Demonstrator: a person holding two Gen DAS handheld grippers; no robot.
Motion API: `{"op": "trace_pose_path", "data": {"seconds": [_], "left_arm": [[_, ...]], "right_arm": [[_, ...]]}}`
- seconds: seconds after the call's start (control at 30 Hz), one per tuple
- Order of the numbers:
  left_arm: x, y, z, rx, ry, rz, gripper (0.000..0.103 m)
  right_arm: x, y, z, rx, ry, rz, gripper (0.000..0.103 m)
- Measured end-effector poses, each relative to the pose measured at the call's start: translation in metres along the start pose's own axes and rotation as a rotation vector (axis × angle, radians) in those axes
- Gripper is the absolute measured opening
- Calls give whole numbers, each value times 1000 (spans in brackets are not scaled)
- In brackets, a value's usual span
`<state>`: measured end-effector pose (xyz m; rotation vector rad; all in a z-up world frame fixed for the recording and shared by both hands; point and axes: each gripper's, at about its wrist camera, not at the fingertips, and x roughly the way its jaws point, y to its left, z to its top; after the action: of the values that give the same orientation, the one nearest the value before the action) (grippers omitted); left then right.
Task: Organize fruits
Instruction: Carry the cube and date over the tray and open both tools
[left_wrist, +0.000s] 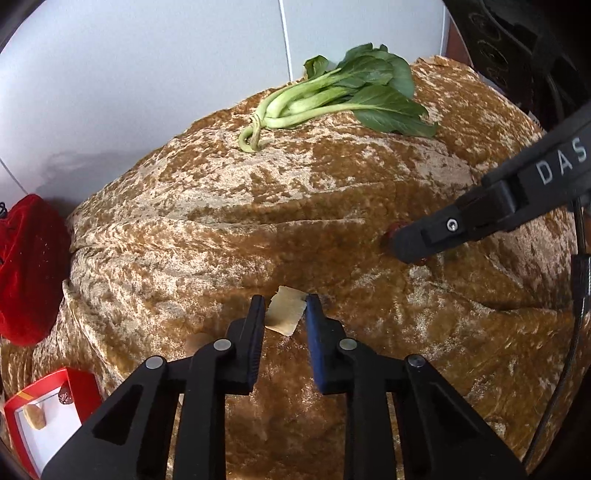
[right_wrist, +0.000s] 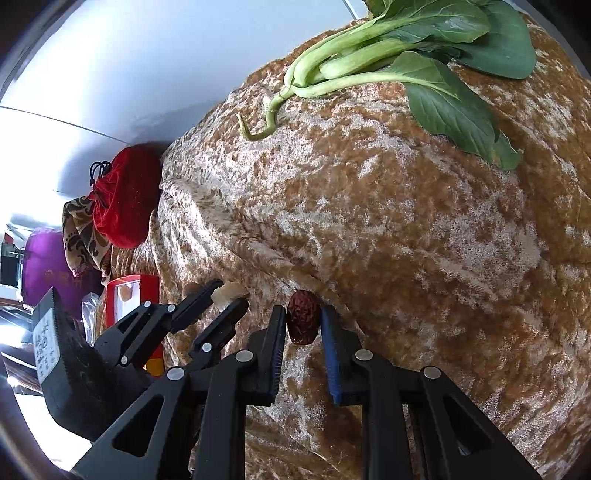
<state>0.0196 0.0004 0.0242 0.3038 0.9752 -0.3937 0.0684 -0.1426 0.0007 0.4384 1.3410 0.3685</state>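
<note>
A pale beige dried slice (left_wrist: 285, 311) sits between the fingertips of my left gripper (left_wrist: 285, 310), which is shut on it just above the golden velvet cloth (left_wrist: 258, 229). The same slice shows in the right wrist view (right_wrist: 229, 291), held by the left gripper (right_wrist: 227, 295). My right gripper (right_wrist: 303, 321) is shut on a dark red wrinkled date (right_wrist: 303, 322) at the cloth's surface. In the left wrist view the right gripper (left_wrist: 402, 243) hides most of the date.
A bunch of bok choy (left_wrist: 343, 99) lies at the far side of the cloth. A red box with a white inside (left_wrist: 48, 417) holds a beige piece and a dark fruit at the left. A red velvet pouch (left_wrist: 26, 266) sits by the wall.
</note>
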Motion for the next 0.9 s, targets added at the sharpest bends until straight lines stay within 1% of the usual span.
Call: {"op": "trace_pose_path", "data": {"seconds": [0.1,0.2,0.3,0.47,0.57,0.63,0.77,0.9], "left_arm": [[-4,-2,0,2,-4,1,19],[-12,-2,-3,5,-11,3,19],[-28,5,-7,-9,-34,6,19],[-62,25,-17,-60,-69,44,19],[-83,47,-28,-119,-82,74,19],[-93,66,-36,-163,-86,113,19],[-103,103,-52,-257,-64,175,19],[-109,124,-68,-309,-45,220,19]], "right_arm": [[-2,3,0,-5,-7,6,20],[-5,8,-1,-12,-15,31,20],[-9,17,-3,-29,-26,53,20],[-7,36,-8,-64,-25,83,20],[-5,49,-13,-92,-29,99,20],[-2,60,-17,-110,-29,118,20],[8,84,-26,-156,-27,137,20],[20,105,-36,-194,-16,160,20]]}}
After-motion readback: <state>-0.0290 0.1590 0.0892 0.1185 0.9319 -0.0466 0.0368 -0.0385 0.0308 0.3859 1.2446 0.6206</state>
